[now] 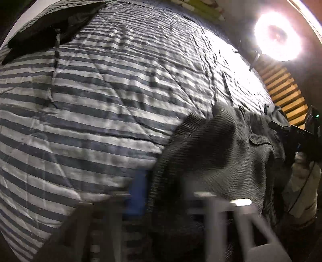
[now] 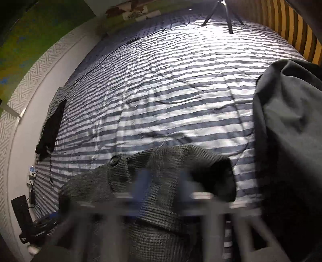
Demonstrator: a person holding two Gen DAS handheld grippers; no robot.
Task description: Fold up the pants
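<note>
At the bottom of each wrist view the tongs are badly smeared by motion blur. The left tongs (image 1: pixel 161 203) are seen with grey ribbed cloth of the pants (image 1: pixel 217 153) running between the blurred fingers, the blue pad of one finger lying against the hem edge; they appear clenched on the pants, though the blur leaves this a judgement. The right tongs (image 2: pixel 161 193) are likewise seen buried in the waistband end of the pants (image 2: pixel 161 167), a button showing just left of the grip, and are judged to be grasping the cloth too.

The step in hand is taken to be the carrying or spreading of the garment over the bed: the pants are held bunched and partly raised above the striped quilt (image 1: pixel 100 100), not laid flat. Before any fold can be made, the cloth would need to be lowered and drawn taut between the two grips so that the legs lie straight.

Further off, differences between the views are noted. In the left view the right-hand gripper body, gripped by a hand in a pale glove or sleeve (image 1: pixel 301 175), and a bright lamp (image 1: pixel 278 36) are shown. Only in the right view are a tripod's legs (image 2: pixel 223 14), a cable across the quilt, and a large dark cloth (image 2: pixel 287 121) at the right edge shown. A dark garment (image 2: pixel 51 129) lies well apart near the bed's far side.
</note>
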